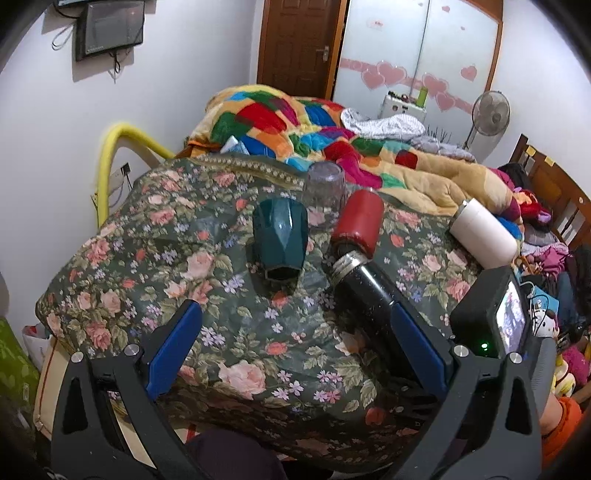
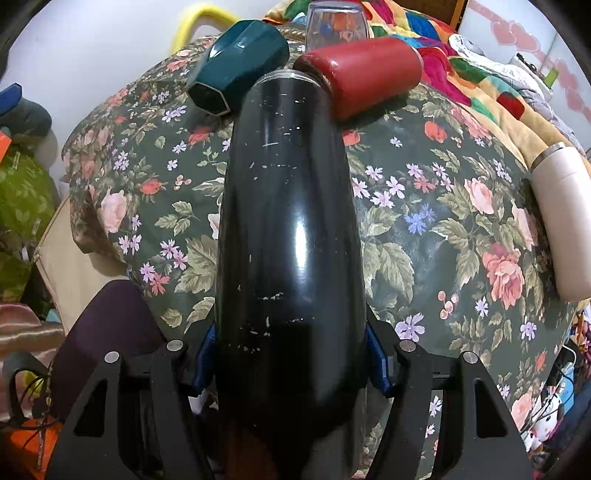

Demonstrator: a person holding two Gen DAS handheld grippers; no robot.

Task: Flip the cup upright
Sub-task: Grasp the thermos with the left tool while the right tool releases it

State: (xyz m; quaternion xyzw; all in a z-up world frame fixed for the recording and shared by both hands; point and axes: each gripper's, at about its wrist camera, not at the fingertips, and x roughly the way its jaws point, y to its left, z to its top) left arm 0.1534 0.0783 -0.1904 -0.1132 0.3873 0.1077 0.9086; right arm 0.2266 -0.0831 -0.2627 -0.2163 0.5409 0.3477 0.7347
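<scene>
Right wrist view puts our right tool [image 2: 291, 365] clamped on the black flask [image 2: 288, 229], which lies on the floral quilt [image 2: 424, 229], mouth pointing away from us. Just past its mouth lie the red cup [image 2: 369, 77] and teal cup [image 2: 240, 66]. Our left tool [image 1: 295, 339] hangs apart, gripping nothing.

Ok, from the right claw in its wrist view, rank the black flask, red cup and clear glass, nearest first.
1. Black flask: gripped in the right claw, centre.
2. Red cup: beyond the flask's far end, slightly right.
3. Clear glass: upside down, behind the red cup.
</scene>
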